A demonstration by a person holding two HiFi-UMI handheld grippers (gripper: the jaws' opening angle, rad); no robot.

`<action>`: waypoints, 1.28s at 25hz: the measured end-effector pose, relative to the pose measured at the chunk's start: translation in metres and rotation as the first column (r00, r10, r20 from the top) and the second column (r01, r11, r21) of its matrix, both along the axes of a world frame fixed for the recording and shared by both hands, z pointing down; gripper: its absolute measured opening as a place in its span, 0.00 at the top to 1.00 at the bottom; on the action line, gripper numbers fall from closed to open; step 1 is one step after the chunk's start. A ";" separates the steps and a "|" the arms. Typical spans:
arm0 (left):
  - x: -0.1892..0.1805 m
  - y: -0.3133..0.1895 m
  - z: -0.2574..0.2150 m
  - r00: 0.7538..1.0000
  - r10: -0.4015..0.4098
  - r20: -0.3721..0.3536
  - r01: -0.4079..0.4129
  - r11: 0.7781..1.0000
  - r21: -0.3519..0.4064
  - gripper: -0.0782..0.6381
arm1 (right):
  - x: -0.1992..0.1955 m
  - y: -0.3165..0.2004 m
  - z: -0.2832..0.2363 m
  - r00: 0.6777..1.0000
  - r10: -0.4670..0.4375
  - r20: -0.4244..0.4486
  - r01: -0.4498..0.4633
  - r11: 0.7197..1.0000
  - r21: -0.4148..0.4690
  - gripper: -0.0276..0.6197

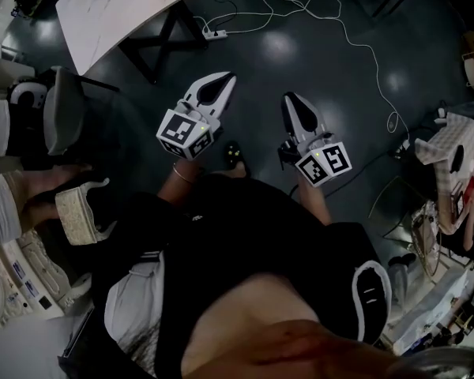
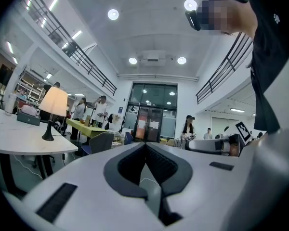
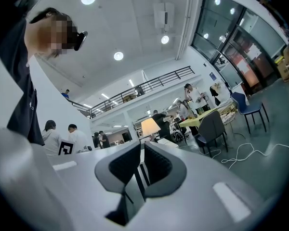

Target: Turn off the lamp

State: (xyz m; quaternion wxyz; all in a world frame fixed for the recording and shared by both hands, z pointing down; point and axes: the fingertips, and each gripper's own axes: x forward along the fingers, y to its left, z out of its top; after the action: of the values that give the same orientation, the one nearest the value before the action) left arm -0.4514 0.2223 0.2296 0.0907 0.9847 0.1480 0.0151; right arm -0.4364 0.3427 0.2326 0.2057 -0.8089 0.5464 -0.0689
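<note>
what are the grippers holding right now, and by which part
Nothing. The left gripper and the right gripper both have their jaws together with nothing between them. The lamp stands on the table, away from both.

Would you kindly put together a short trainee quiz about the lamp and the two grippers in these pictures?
1. True or false: the lamp is lit.
2. The lamp stands on: A) the white table; B) the floor; C) a chair.
3. What is between the jaws of the right gripper?
Key: 1 true; 2 A; 3 nothing, the jaws are shut and empty.
</note>
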 end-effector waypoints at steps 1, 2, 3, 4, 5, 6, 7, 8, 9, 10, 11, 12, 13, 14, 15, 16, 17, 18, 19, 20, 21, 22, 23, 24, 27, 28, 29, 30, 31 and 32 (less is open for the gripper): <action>0.004 -0.003 0.001 1.000 -0.005 0.000 0.005 1.000 -0.001 0.88 | 0.005 -0.003 0.000 1.000 -0.007 0.003 0.007 1.000 -0.001 0.96; 0.009 -0.006 0.002 1.000 -0.008 0.000 0.008 1.000 -0.006 0.88 | 0.009 -0.007 0.001 1.000 -0.014 0.007 0.014 1.000 -0.002 0.96; 0.012 -0.009 0.001 1.000 -0.011 0.000 0.011 1.000 -0.010 0.88 | 0.013 -0.011 0.002 1.000 -0.023 0.009 0.023 1.000 -0.005 0.96; 0.016 -0.012 0.001 1.000 -0.015 0.000 0.015 1.000 -0.011 0.88 | 0.017 -0.015 0.003 0.999 -0.032 0.011 0.032 0.999 -0.009 0.96; 0.019 -0.017 0.001 1.000 -0.022 -0.001 0.022 1.000 -0.012 0.88 | 0.021 -0.019 0.003 0.999 -0.041 0.012 0.041 0.999 -0.013 0.96; 0.022 -0.022 0.002 1.000 -0.030 -0.002 0.030 0.999 -0.013 0.88 | 0.025 -0.024 0.003 0.999 -0.049 0.012 0.049 0.999 -0.015 0.96; 0.024 -0.027 0.002 0.999 -0.041 -0.002 0.041 0.999 -0.015 0.88 | 0.029 -0.029 0.003 0.998 -0.057 0.012 0.058 0.998 -0.016 0.96; 0.027 -0.032 0.002 0.999 -0.052 -0.002 0.052 0.999 -0.014 0.88 | 0.032 -0.034 0.003 0.998 -0.065 0.012 0.066 0.998 -0.016 0.95; 0.029 -0.037 0.002 0.998 -0.063 -0.001 0.063 0.998 -0.014 0.88 | 0.036 -0.038 0.002 0.997 -0.073 0.013 0.073 0.997 -0.016 0.96; 0.032 -0.041 0.001 0.997 -0.072 -0.001 0.072 0.997 -0.015 0.88 | 0.039 -0.042 0.002 0.997 -0.081 0.015 0.081 0.997 -0.015 0.96; 0.035 -0.044 0.001 0.997 -0.080 -0.001 0.080 0.997 -0.016 0.88 | 0.043 -0.045 0.001 0.996 -0.089 0.015 0.089 0.996 -0.015 0.96; 0.037 -0.049 0.002 0.996 -0.090 0.000 0.090 0.996 -0.015 0.88 | 0.046 -0.049 0.001 0.995 -0.097 0.015 0.097 0.995 -0.015 0.96; 0.039 -0.053 0.004 0.995 -0.101 0.002 0.101 0.995 -0.014 0.88 | 0.048 -0.053 0.000 0.994 -0.104 0.014 0.104 0.994 -0.016 0.96; 0.041 -0.057 0.005 0.994 -0.111 0.004 0.111 0.994 -0.012 0.88 | 0.051 -0.057 0.000 0.994 -0.111 0.013 0.111 0.994 -0.019 0.96; 0.043 -0.060 0.005 0.993 -0.119 0.006 0.119 0.993 -0.014 0.88 | 0.053 -0.060 0.000 0.993 -0.116 0.013 0.116 0.993 -0.024 0.96; 0.045 -0.062 0.004 0.992 -0.123 0.004 0.123 0.992 -0.016 0.88 | 0.055 -0.063 0.000 0.993 -0.120 0.013 0.120 0.992 -0.027 0.96; 0.047 -0.064 0.004 0.992 -0.125 -0.002 0.125 0.992 -0.018 0.88 | 0.058 -0.065 0.000 0.992 -0.123 0.012 0.123 0.992 -0.030 0.96; 0.048 -0.066 0.003 0.992 -0.125 -0.006 0.125 0.992 -0.019 0.88 | 0.060 -0.068 -0.001 0.992 -0.126 0.010 0.126 0.992 -0.032 0.96; 0.049 -0.067 0.002 0.992 -0.128 -0.004 0.128 0.992 -0.022 0.88 | 0.062 -0.071 -0.002 0.992 -0.129 0.010 0.129 0.991 -0.034 0.96; 0.050 -0.069 0.001 0.991 -0.133 0.002 0.133 0.991 -0.024 0.88 | 0.063 -0.073 -0.002 0.991 -0.132 0.011 0.133 0.990 -0.037 0.96; 0.050 -0.070 0.001 0.991 -0.136 0.002 0.136 0.990 -0.024 0.88 | 0.064 -0.075 -0.002 0.991 -0.137 0.013 0.137 0.990 -0.040 0.96; 0.050 -0.070 0.001 0.991 -0.135 -0.005 0.134 0.991 -0.021 0.88 | 0.064 -0.076 -0.003 0.990 -0.141 0.014 0.142 0.989 -0.043 0.96; 0.051 -0.071 0.002 0.991 -0.134 -0.013 0.133 0.991 -0.017 0.88 | 0.066 -0.077 -0.003 0.990 -0.144 0.013 0.144 0.988 -0.046 0.96; 0.051 -0.072 0.004 0.991 -0.135 -0.015 0.135 0.991 -0.013 0.88 | 0.067 -0.078 -0.003 0.990 -0.144 0.011 0.144 0.988 -0.049 0.96; 0.054 -0.074 0.007 0.989 -0.148 0.003 0.148 0.989 -0.014 0.88 | 0.072 -0.078 -0.004 0.991 -0.136 0.010 0.136 0.989 -0.053 0.96; 0.056 -0.074 0.007 0.989 -0.149 0.008 0.149 0.989 -0.015 0.88 | 0.074 -0.077 -0.003 0.991 -0.132 0.009 0.133 0.990 -0.053 0.96; 0.058 -0.074 0.007 0.989 -0.149 0.011 0.149 0.989 -0.013 0.88 | 0.077 -0.075 -0.003 0.992 -0.129 0.009 0.129 0.990 -0.054 0.96; 0.061 -0.074 0.007 0.989 -0.148 0.010 0.148 0.989 -0.009 0.88 | 0.081 -0.074 -0.003 0.992 -0.124 0.007 0.125 0.991 -0.055 0.96; 0.064 -0.073 0.006 0.989 -0.146 0.004 0.146 0.989 -0.006 0.88 | 0.084 -0.073 -0.004 0.993 -0.121 0.005 0.121 0.991 -0.054 0.96; 0.067 -0.073 0.004 0.990 -0.144 -0.002 0.144 0.990 -0.007 0.88 | 0.088 -0.072 -0.005 0.993 -0.119 0.001 0.118 0.992 -0.050 0.96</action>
State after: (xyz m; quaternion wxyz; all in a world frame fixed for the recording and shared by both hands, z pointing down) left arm -0.3846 0.1494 0.2341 0.0948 0.9925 0.0766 0.0068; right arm -0.3485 0.2707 0.2280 0.1802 -0.7800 0.5918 -0.0939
